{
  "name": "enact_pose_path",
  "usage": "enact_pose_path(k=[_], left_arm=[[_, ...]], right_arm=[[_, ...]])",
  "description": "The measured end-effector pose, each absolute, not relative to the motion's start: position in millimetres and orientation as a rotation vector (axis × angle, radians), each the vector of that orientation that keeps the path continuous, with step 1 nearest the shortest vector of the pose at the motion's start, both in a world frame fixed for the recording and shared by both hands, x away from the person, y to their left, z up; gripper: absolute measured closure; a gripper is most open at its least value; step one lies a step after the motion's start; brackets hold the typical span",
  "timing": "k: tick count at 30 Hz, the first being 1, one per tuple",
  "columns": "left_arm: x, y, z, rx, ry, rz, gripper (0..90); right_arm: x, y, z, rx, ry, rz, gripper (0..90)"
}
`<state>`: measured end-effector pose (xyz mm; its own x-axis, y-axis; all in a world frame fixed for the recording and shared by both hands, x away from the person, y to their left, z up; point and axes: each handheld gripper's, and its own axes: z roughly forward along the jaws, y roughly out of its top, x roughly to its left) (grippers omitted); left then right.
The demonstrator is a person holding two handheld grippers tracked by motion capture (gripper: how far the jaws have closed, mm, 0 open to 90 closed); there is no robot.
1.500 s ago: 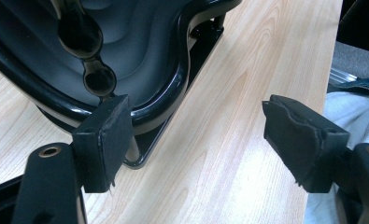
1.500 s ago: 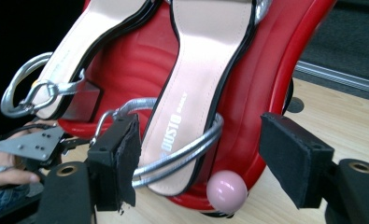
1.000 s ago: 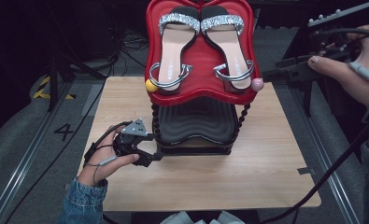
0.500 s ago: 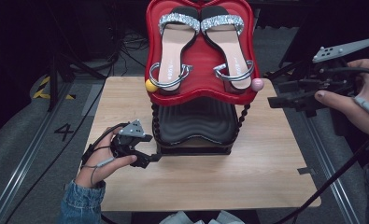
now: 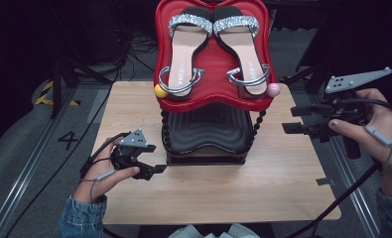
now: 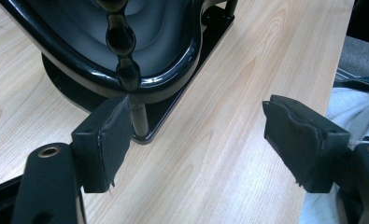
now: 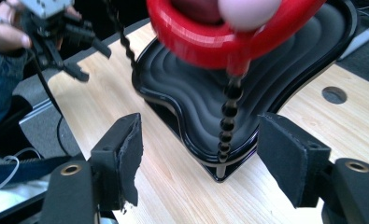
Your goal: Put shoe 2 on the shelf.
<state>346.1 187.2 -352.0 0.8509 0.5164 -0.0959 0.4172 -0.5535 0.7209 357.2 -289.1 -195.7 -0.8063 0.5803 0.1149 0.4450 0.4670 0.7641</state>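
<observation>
1. The two-tier shoe rack, a glossy red heart-shaped upper tray point(image 5: 212, 96) over a ribbed black lower tray point(image 5: 206, 131), stands at the back middle of the light wooden table point(image 5: 283, 188).
2. On the red tray lies a pair of pink-soled sandals with glittery silver straps point(image 5: 214, 44), toes pointing away from the person.
3. A yellow ball knob point(image 5: 160, 90) and a pink ball knob point(image 5: 273, 89) cap the front corners, each above a black beaded post point(image 7: 229, 116).
4. The left gripper point(image 5: 154, 168) sits low on the table at the rack's front left corner, jaws wide apart with nothing between them; in the left gripper view one pad point(image 6: 108, 140) is just beside the foot of a post.
5. The right gripper point(image 5: 293, 119) hovers off the rack's right side, level with the lower tray, aimed at it.
6. Its jaws have just been closing a little, yet they stand well apart and empty; the right gripper view frames the right post between the pads point(image 7: 126, 154).
</observation>
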Motion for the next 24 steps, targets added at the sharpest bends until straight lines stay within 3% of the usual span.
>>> enact_pose_path(k=[24], left_arm=[[348.6,185.0,-356.4,2.250,0.694,0.158,24.0]], right_arm=[[368.7,-276.7,-312.7,0.685,2.708,1.289,34.9]])
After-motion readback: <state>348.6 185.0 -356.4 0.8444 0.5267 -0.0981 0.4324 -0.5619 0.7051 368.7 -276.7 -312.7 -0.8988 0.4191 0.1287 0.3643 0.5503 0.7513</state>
